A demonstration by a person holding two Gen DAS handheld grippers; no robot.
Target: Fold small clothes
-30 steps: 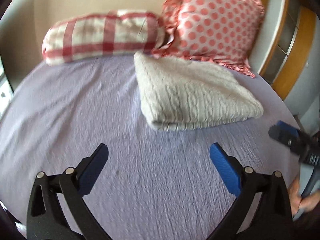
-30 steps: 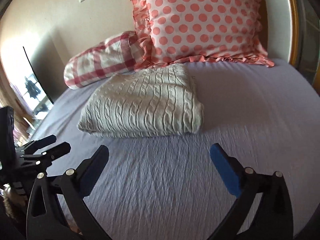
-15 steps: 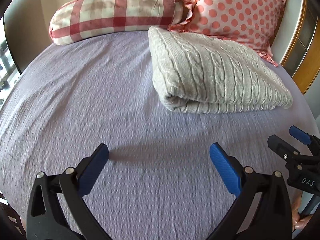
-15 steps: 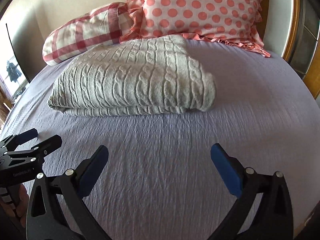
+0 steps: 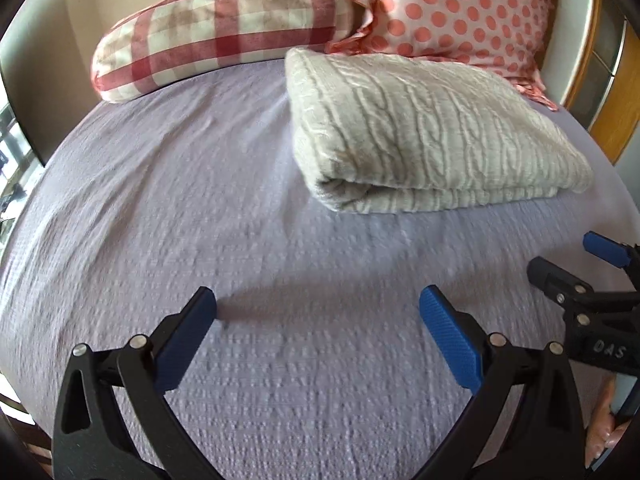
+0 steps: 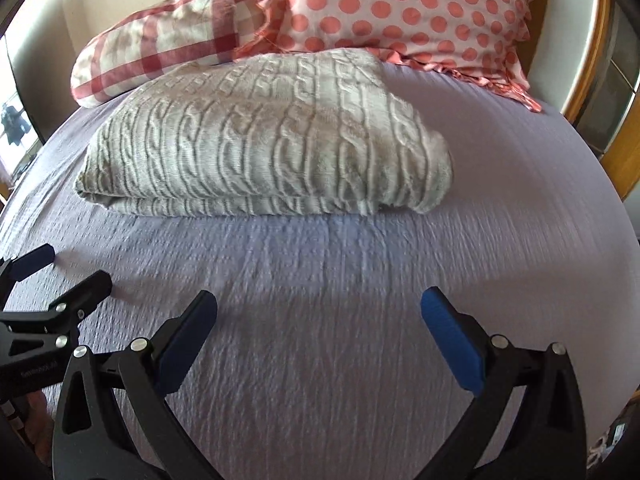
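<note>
A cream cable-knit garment [image 5: 424, 132] [image 6: 272, 140] lies folded in a thick rectangle on the lilac bed sheet [image 5: 168, 208] [image 6: 328, 288], its rolled fold facing me. My left gripper [image 5: 318, 320] hovers open over bare sheet, short of the garment's near left corner, with nothing between its blue pads. My right gripper [image 6: 318, 320] also stands open and holds nothing, in front of the garment's near edge. Each gripper shows at the side of the other's view: the right one [image 5: 576, 264], the left one [image 6: 60, 276].
A red-and-white checked pillow [image 5: 216, 28] and a pink polka-dot pillow [image 5: 460, 8] lean at the headboard behind the garment. A wooden frame [image 5: 612, 120] runs along the bed's right side. A window [image 6: 14, 128] is at the left. A person's hand [image 5: 608, 432] holds the right gripper.
Both grippers have moved forward and lower toward the folded garment, which now looks larger and nearer. Both stay open. The garment has not moved.
</note>
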